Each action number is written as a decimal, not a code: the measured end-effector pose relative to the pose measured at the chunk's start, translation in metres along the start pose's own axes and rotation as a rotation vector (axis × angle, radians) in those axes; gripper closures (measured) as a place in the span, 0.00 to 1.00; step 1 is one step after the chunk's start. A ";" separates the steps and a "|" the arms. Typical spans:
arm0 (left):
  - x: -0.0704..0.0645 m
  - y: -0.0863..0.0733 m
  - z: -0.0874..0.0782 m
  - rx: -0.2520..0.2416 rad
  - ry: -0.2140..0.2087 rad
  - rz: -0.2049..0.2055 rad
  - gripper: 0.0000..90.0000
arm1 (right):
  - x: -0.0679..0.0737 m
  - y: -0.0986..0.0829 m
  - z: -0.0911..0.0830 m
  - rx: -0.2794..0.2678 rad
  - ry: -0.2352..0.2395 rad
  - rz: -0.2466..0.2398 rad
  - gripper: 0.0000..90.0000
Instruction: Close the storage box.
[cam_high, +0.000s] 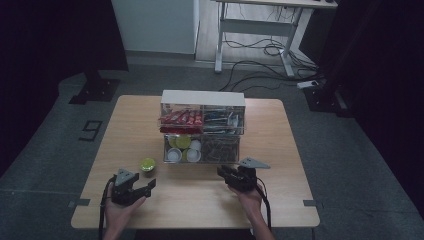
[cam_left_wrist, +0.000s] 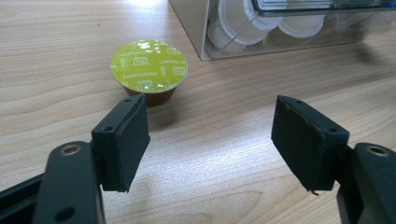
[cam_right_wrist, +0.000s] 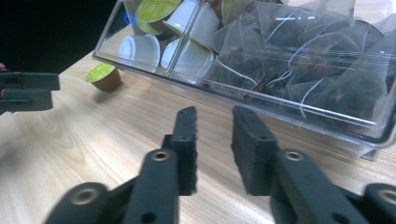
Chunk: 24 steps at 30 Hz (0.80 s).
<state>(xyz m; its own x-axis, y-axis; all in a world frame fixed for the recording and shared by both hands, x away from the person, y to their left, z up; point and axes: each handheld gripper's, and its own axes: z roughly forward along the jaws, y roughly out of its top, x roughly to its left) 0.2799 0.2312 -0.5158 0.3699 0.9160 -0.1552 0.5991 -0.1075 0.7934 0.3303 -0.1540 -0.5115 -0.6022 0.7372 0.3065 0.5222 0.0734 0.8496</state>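
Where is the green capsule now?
In the high view, the green capsule stands on the table's left half, just left of the clear box and ahead of the left tongs.

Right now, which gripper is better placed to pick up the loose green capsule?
Left. The left gripper stands open, with the green capsule just ahead of its jaws. The right gripper sits farther off, facing the clear organizer.

Light wood table (cam_high: 280, 150) w/ clear 2-tier organizer (cam_high: 202, 131) at centre, green-lidded capsule (cam_high: 147, 164) just beside its front-left corner.
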 end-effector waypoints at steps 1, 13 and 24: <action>-0.001 0.000 0.000 0.003 -0.001 0.004 0.31 | 0.000 -0.001 -0.002 -0.003 -0.001 -0.004 0.71; -0.003 -0.001 -0.001 0.005 -0.005 0.012 0.31 | -0.015 -0.015 -0.031 -0.044 -0.022 -0.038 0.51; -0.009 -0.001 0.003 0.017 -0.022 0.030 0.31 | -0.038 -0.045 -0.059 -0.023 -0.074 -0.036 0.50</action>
<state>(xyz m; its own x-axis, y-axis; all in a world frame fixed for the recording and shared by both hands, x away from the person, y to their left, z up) 0.2782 0.2214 -0.5171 0.4031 0.9037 -0.1442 0.5997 -0.1417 0.7876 0.2944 -0.2248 -0.5358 -0.5741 0.7818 0.2434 0.4863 0.0863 0.8695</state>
